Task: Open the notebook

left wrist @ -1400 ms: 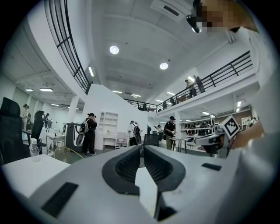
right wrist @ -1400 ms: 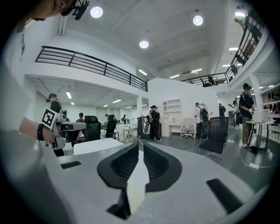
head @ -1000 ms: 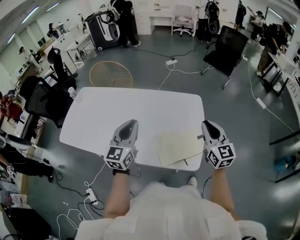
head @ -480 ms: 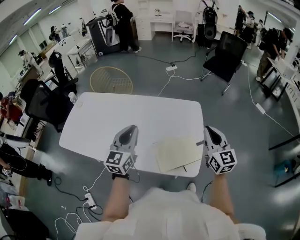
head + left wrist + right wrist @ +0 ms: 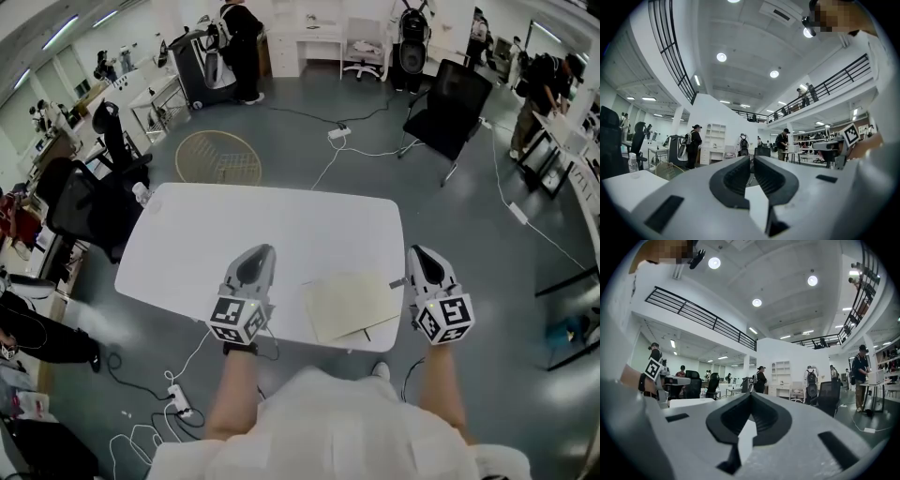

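My right claw is pinched shut, the two tips meeting at a point, and its own view shows nothing caught between them, only a sliver of the white table through the hollow behind the tips. It points level, out across the room. From the head view it sits at the table's right-hand edge, just beside the right side of the notebook; I cannot tell whether it touches it.

My left claw has its jaws only a narrow slit apart. Nothing is in that slit. It also points level, over the near part of the table, apart from the notebook's left edge.

The notebook lies flat and closed on the table close to the near edge, between my two claws and nearer the right one. Its pale cover faces up and it is turned slightly askew to the table edge.

Beyond the far side of the table a black office chair stands on the grey floor, with cables trailing near it.
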Demonstrator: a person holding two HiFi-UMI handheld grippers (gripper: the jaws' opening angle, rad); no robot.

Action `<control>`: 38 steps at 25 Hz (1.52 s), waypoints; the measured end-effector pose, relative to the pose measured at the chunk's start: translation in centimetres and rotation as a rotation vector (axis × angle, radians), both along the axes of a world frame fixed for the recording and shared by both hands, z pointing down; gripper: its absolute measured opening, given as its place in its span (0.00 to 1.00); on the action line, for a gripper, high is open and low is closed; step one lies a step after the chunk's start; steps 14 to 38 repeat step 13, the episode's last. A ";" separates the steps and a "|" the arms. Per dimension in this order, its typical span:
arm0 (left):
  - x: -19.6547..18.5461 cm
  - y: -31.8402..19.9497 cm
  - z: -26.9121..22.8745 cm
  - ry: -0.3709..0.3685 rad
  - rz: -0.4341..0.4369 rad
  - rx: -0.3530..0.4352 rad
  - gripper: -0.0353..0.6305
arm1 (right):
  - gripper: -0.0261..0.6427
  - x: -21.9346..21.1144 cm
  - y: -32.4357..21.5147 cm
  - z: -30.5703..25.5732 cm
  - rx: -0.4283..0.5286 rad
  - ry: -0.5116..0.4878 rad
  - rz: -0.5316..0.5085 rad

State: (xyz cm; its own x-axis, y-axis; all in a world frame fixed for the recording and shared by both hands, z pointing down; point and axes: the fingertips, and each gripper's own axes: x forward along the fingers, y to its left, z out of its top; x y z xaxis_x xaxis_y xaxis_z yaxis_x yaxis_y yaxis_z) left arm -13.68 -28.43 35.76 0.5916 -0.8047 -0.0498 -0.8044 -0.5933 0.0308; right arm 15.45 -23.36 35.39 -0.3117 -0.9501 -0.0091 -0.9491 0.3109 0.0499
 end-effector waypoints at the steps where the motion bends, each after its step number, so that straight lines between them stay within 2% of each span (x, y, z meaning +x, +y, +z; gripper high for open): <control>1: 0.0 0.0 -0.1 0.002 0.001 0.001 0.09 | 0.04 0.0 0.0 -0.1 0.000 0.004 0.001; 38: 0.4 -1.0 -0.6 -0.001 -0.005 0.013 0.09 | 0.04 0.2 -1.0 -0.1 0.006 0.022 -0.007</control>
